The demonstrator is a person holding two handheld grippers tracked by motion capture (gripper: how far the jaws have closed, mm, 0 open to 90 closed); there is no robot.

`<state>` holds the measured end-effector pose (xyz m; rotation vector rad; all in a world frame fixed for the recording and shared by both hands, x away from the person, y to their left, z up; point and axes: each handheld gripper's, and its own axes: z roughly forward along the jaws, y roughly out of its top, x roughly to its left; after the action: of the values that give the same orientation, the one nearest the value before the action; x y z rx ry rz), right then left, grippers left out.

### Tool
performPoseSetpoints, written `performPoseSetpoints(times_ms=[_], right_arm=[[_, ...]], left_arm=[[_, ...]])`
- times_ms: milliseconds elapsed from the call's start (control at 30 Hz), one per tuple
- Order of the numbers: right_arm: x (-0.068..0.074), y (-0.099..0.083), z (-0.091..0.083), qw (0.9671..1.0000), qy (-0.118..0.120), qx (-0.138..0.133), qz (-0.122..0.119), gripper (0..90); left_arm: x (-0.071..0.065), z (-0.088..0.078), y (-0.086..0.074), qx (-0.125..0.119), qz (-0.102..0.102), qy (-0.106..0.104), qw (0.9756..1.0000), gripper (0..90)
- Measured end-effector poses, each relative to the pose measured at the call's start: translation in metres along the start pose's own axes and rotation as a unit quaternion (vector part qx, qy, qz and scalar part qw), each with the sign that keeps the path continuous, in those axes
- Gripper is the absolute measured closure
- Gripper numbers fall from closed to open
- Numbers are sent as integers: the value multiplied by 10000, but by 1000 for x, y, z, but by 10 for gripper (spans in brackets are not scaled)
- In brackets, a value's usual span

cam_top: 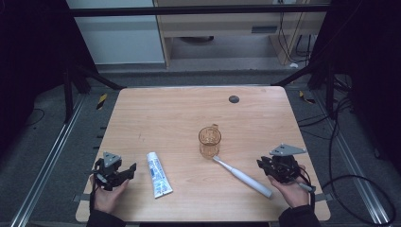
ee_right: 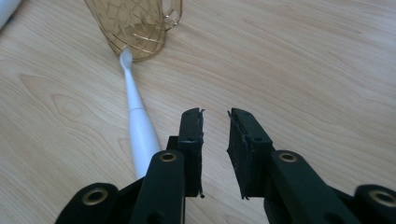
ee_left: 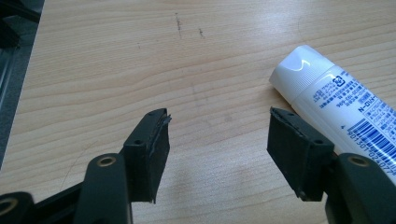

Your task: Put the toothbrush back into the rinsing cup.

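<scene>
The left gripper (ee_left: 217, 140) stands spread and empty over bare worktop (cam_top: 165, 113), the toothpaste tube (cam_top: 158, 174) lying just beside its right-hand jaw. The right gripper (ee_right: 215, 140), jaws a narrow gap apart and pinching nothing, sits beside the white toothbrush (cam_top: 242, 176). The brush head touches the foot of the amber cup (cam_top: 209, 141) (a light one, I judge), so a clumsy lift could tip it. The cup looks empty.
</scene>
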<state>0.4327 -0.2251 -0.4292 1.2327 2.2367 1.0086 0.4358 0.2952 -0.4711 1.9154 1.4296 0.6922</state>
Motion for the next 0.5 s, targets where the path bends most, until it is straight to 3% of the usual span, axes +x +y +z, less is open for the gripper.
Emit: performPoseSetpoints(times_ms=[267, 500], right_arm=[[12, 26, 13, 9990, 259, 233, -280, 690], [26, 37, 27, 9962, 360, 564, -549, 657]], left_arm=[[0, 1, 1, 8, 63, 14, 10000, 359], [0, 2, 1, -3, 90, 54, 9999, 355]])
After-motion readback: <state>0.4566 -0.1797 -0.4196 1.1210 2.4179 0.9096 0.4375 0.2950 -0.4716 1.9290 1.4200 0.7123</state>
